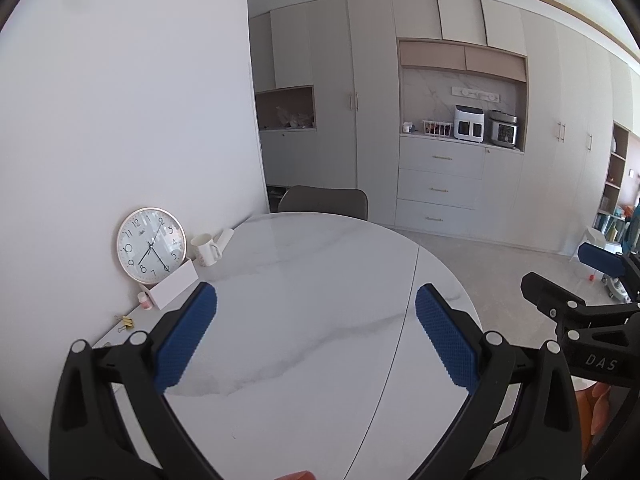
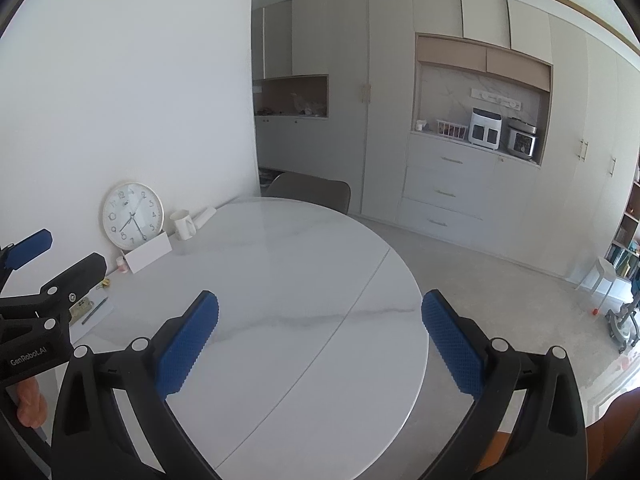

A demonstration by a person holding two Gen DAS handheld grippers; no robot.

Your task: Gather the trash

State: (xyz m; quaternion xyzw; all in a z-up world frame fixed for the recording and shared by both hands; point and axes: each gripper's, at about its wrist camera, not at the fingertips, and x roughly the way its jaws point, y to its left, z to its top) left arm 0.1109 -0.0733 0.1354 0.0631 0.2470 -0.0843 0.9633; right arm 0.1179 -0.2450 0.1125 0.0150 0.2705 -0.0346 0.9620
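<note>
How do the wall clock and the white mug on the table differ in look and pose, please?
The clock is a flat round disc with a metallic rim, while the mug is a plain cylinder with a handle. The clock leans against the wall; the mug stands upright on the table. The clock looks clearly bigger than the mug. Both are mostly white and sit at the table's wall side.

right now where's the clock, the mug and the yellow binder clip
clock (image 1: 151, 245), left wrist view, middle of its face
mug (image 1: 205, 250), left wrist view, side of its white body
yellow binder clip (image 1: 128, 322), left wrist view, its yellow body
</note>
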